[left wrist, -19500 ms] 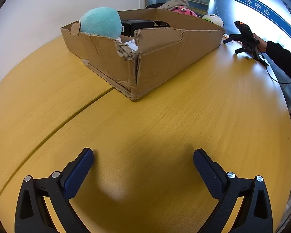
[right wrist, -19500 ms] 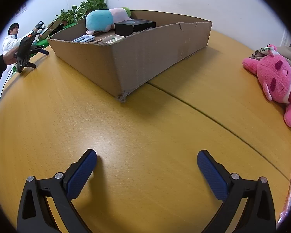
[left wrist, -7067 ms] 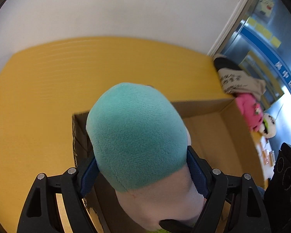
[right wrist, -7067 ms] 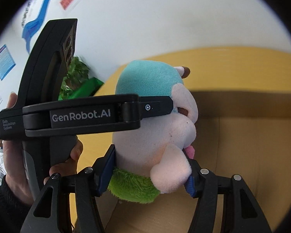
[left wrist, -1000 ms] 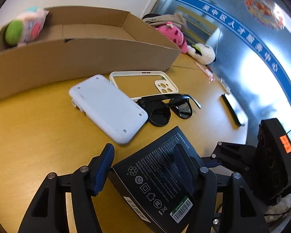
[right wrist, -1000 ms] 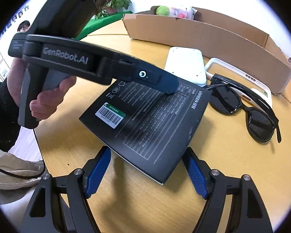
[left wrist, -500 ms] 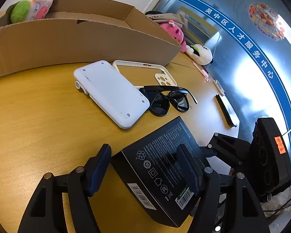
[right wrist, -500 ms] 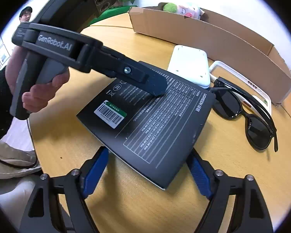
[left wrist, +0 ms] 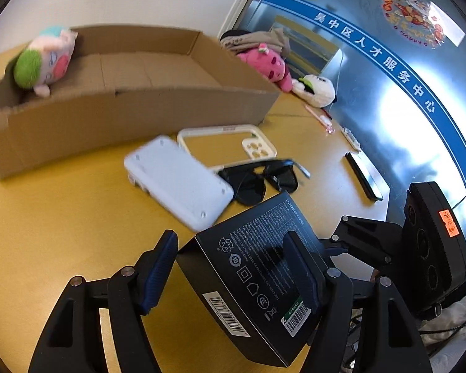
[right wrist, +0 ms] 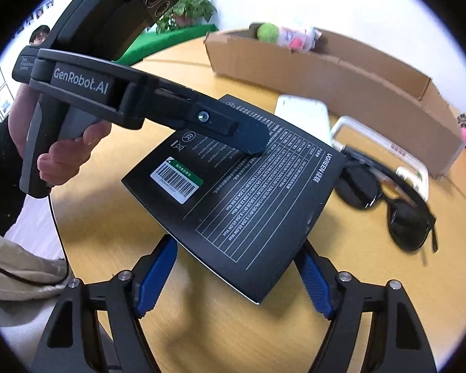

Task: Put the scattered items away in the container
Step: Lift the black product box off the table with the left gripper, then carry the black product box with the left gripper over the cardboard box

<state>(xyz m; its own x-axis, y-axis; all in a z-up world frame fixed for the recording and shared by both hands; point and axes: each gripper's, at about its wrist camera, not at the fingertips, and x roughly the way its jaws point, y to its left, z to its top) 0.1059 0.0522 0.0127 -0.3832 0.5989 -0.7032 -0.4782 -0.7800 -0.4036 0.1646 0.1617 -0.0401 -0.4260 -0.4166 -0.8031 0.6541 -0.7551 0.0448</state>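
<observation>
A black product box (left wrist: 258, 261) (right wrist: 248, 180) hangs tilted just above the yellow table. My left gripper (left wrist: 230, 242) is shut on it, one finger (right wrist: 251, 136) lying on its printed top face. My right gripper (right wrist: 236, 245) has the box's near corner between its blue pads, which touch both edges while the jaws are closing. On the table beyond lie a white device (left wrist: 177, 180) (right wrist: 304, 115), a white phone case frame (left wrist: 226, 130) and black sunglasses (left wrist: 264, 180) (right wrist: 388, 192). The cardboard carton (left wrist: 124, 115) (right wrist: 341, 84) behind them holds a plush toy (left wrist: 43, 59).
A pink plush (left wrist: 267, 65) and a white plush (left wrist: 317, 90) lie past the carton's right end. A black bar (left wrist: 363, 174) and a pink pen (left wrist: 320, 118) rest near the table's right edge. A person's hand (right wrist: 65, 161) holds the left gripper's handle.
The black box has come up off the table and tilted, held between both grippers. Both cameras now sit a little higher, so the carton's inside shows in the left wrist view.
</observation>
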